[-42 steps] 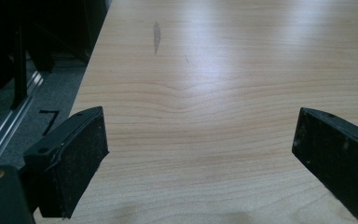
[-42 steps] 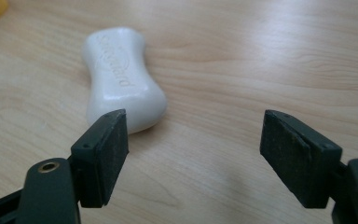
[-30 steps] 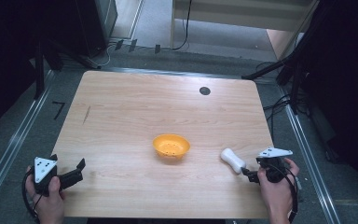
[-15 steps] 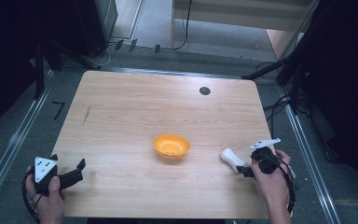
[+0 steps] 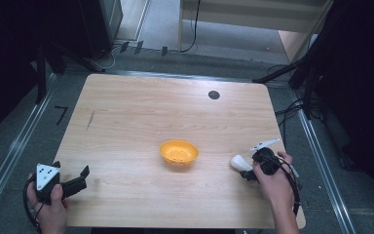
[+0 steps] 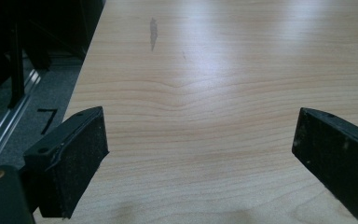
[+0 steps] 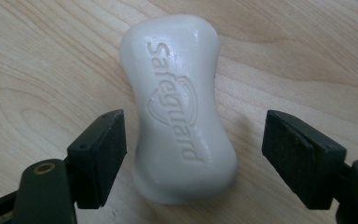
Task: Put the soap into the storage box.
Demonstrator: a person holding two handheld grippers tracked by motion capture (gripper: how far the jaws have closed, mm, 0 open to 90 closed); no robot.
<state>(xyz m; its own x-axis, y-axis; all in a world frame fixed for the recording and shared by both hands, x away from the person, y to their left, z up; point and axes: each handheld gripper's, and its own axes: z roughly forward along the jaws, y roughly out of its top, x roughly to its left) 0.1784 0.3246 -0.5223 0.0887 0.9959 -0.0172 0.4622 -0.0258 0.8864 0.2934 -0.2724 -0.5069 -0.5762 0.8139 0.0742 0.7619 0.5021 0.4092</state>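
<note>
A white bar of soap (image 7: 179, 102) stamped "Safeguard" lies flat on the wooden table (image 5: 141, 122). My right gripper (image 7: 193, 151) is open, one jaw on each side of the bar's near end, neither touching it. From above, the soap (image 5: 240, 163) lies at the right front, with the right gripper (image 5: 249, 171) just behind it in a hand. An orange bowl (image 5: 178, 152) sits mid-table, left of the soap. My left gripper (image 5: 80, 177) rests open at the front left corner. Bare wood lies between its jaws (image 6: 200, 154).
A small black round disc (image 5: 214, 94) is set in the table near its far right. A dark streak (image 6: 153, 32) marks the wood toward the far left. Metal rails (image 5: 9, 156) and cables run along the floor on both sides.
My right gripper has moved left and forward up to the soap, so its jaws now flank the bar. The left gripper has stayed still.
</note>
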